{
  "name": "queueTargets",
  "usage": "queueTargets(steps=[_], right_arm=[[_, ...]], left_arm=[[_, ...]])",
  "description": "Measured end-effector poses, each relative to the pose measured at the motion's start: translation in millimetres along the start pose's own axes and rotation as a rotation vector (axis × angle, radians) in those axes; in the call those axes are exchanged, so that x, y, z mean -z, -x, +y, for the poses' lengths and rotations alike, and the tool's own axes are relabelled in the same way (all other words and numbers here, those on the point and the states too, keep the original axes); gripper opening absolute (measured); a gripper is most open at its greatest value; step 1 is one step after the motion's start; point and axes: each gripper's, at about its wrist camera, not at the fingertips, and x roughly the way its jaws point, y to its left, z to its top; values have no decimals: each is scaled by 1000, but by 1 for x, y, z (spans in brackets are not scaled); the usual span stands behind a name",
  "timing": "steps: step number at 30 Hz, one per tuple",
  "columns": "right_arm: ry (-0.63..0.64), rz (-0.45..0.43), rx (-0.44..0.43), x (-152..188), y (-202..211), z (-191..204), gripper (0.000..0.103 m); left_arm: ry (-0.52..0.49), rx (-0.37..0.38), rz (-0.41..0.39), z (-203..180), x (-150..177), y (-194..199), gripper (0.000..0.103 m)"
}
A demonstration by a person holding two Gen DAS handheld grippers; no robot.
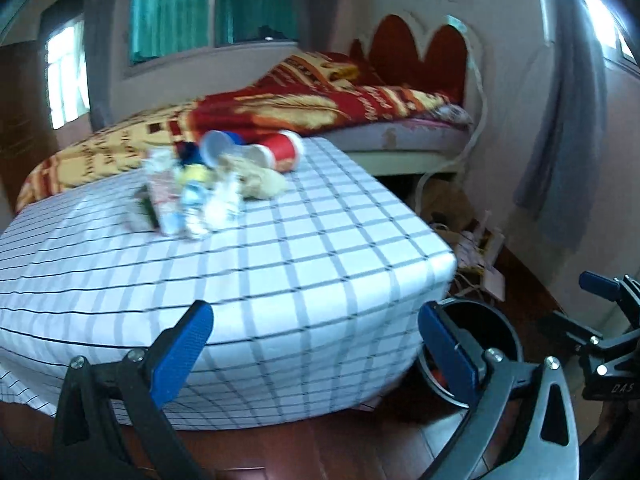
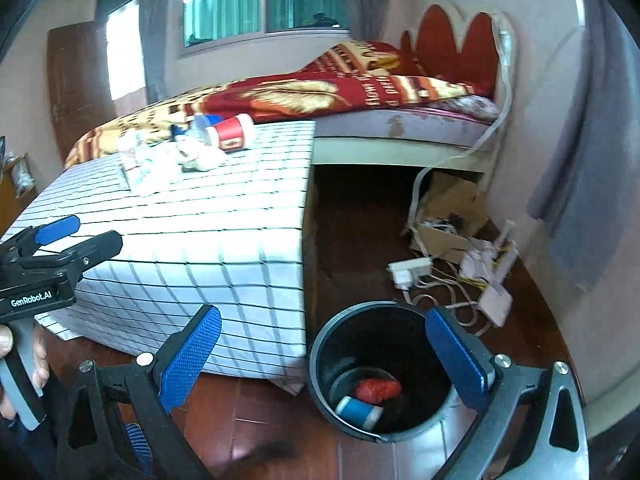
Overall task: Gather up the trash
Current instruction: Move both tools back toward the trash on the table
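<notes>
On the far side of the checked tablecloth (image 1: 304, 264) lies a pile of trash: a tipped red paper cup (image 1: 285, 153), a blue and white cup (image 1: 218, 145), crumpled tissues (image 1: 224, 200) and a wrapper (image 1: 160, 196). My left gripper (image 1: 318, 348) hovers open and empty before the table's near edge. In the right wrist view the same red cup (image 2: 232, 133) and tissues (image 2: 194, 158) show. My right gripper (image 2: 324, 356) is open and empty above the black bin (image 2: 320, 344), which holds a red lump (image 2: 378, 390) and a blue and white cup (image 2: 358, 410).
The bin (image 1: 502, 320) stands on the wood floor by the table's right corner. A bed with a red and yellow blanket (image 2: 360, 88) lies behind. A cardboard box (image 2: 452, 208), a power strip (image 2: 412, 270) and cables clutter the floor to the right. A hand (image 2: 6, 344) holds the left gripper (image 2: 80, 240).
</notes>
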Motion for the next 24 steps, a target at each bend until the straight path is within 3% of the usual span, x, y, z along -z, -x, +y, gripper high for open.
queueTargets(steps=[10,15,24], right_arm=[[59,-64,-102,-57,-30,66,103],[95,-75,-149,-88,-58,102,103],[165,-19,-263,-131,-140,175,90]], left_arm=[[79,-169,-27,89,-13,-6,96],[101,-212,-29,119,-19,-13,89],[133,-243,-20,162,-34,-45,83]])
